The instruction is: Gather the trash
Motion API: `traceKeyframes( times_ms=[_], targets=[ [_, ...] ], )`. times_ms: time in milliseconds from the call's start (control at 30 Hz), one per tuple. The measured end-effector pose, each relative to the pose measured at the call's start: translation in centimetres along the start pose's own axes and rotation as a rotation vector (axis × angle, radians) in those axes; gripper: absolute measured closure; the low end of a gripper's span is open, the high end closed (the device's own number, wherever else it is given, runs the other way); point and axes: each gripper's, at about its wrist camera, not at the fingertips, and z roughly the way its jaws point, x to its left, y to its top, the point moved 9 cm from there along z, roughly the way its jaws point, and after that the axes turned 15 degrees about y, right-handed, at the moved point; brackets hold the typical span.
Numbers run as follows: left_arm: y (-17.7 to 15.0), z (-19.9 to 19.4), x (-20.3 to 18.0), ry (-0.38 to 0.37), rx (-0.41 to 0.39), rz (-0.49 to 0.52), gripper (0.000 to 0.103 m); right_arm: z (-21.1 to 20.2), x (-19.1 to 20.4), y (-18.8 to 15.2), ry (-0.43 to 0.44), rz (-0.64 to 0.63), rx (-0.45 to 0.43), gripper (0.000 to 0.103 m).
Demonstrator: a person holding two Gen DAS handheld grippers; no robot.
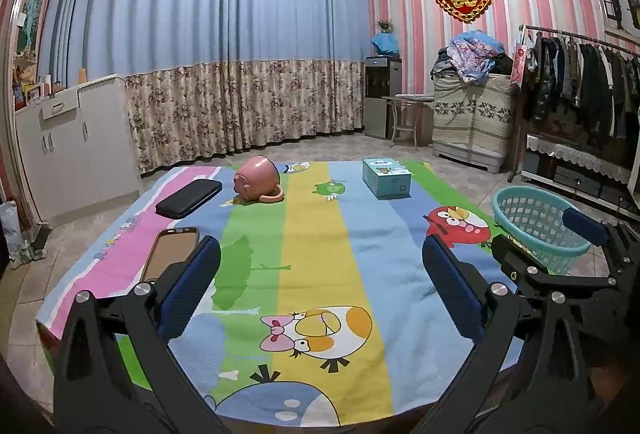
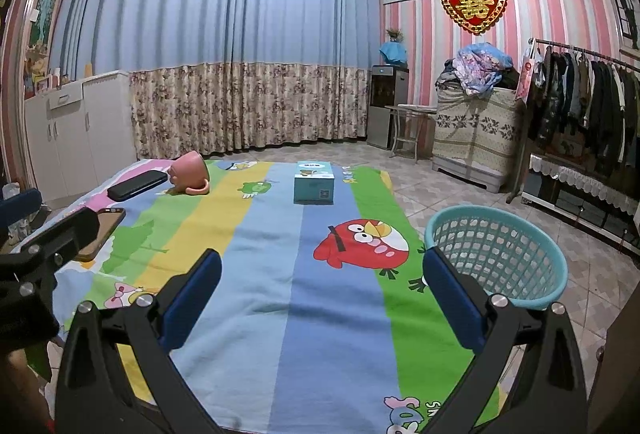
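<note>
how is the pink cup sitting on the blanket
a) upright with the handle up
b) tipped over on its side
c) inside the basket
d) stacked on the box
b: the pink cup lies tipped on its side on the striped blanket, its handle touching the cloth, apart from the box and well away from the basket, which stands on the floor beside the blanket.

Cups: one pink cup (image 1: 258, 180) lay tipped over, far ahead of the left gripper.
Boxes: one blue box (image 2: 314, 181) stood far ahead of the right gripper.
Phones: one phone (image 1: 172, 252) lay just beyond the left gripper's left finger.
Cases: one black case (image 1: 189, 197) lay ahead-left.
Baskets: one teal basket (image 2: 496, 254) stood right of the right gripper.
Blankets: one striped blanket (image 1: 312, 266) lay underneath.
</note>
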Motion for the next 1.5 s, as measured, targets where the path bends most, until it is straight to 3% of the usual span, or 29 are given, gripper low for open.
traceKeyframes(
  times_ms=[1500],
  targets=[
    [0.21,-0.38,0.05,0.007,-0.005,0.011,0.005,0.35,-0.50,-0.02,-0.002,0.011,-0.013,0.005]
  ],
)
